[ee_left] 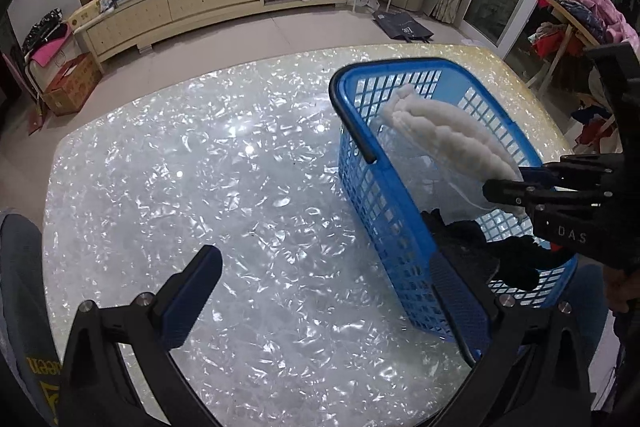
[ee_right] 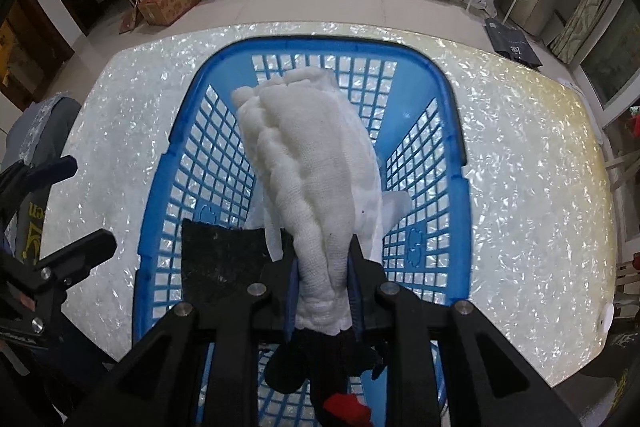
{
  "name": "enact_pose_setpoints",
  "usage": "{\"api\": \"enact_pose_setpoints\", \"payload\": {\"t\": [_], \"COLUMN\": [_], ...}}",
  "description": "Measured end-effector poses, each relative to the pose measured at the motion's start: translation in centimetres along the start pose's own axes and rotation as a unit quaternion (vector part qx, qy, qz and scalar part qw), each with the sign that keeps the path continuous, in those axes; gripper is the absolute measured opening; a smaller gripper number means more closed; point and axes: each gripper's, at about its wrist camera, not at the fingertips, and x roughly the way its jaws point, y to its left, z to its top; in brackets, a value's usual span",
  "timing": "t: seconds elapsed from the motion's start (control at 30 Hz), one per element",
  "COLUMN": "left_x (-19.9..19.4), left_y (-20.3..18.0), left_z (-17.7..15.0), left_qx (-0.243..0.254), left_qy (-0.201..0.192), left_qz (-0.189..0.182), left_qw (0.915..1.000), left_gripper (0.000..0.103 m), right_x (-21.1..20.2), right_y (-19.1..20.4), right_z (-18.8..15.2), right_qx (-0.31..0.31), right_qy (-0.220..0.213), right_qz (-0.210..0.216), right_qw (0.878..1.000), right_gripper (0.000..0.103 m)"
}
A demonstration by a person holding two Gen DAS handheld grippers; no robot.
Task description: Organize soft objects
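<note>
While the right gripper [ee_right: 322,291] tilts steeply down over the blue basket [ee_right: 452,147], its fingers [ee_right: 356,267] clamp a white cloth [ee_right: 316,163]. Beside the basket, the left gripper [ee_left: 320,291] angles toward the surface [ee_left: 180,167], fingers apart and empty.

I see pearly white shell-pattern table [ee_left: 200,167], glossy, lamp glints on top. Blue lattice basket [ee_left: 384,211] sits directly on it, toward right side. Rest of my tabletop view bare.

A home living room: a long cream TV cabinet [ee_left: 192,3] cluttered with household goods stands far, clothes [ee_left: 580,7] piled right.
</note>
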Motion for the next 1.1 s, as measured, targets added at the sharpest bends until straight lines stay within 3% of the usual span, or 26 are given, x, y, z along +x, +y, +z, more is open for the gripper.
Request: {"api": "enact_pose_setpoints", "payload": {"t": [0.33, 0.43, 0.8, 1.1], "left_x": [1.0, 0.8, -3.3, -7.9], "left_y": [0.1, 0.2, 0.6, -0.5], "left_z": [-0.6, -0.8, -1.8, -4.1], "left_qx": [-0.01, -0.012, -0.026, -0.039], "left_qy": [-0.005, -0.006, -0.067, -0.137], "left_qz": [-0.005, -0.006, -0.016, -0.015], "left_qw": [0.9999, 0.9999, 0.9973, 0.9897], "left_gripper": [0.103, 0.103, 0.103, 0.103], "right_x": [0.4, 0.1, -4.7, -7.6], "right_y": [0.0, 0.3, 1.6, 2.0], "right_z": [0.0, -0.3, -3.6, -6.9], "right_qx": [-0.002, -0.003, 0.007, 0.019], "right_qy": [0.003, -0.004, -0.079, -0.131], "right_qz": [-0.003, -0.002, 0.006, 0.001], "right_qw": [1.0, 1.0, 0.997, 0.991], "right_gripper": [0.023, 0.028, 0.085, 0.102]}}
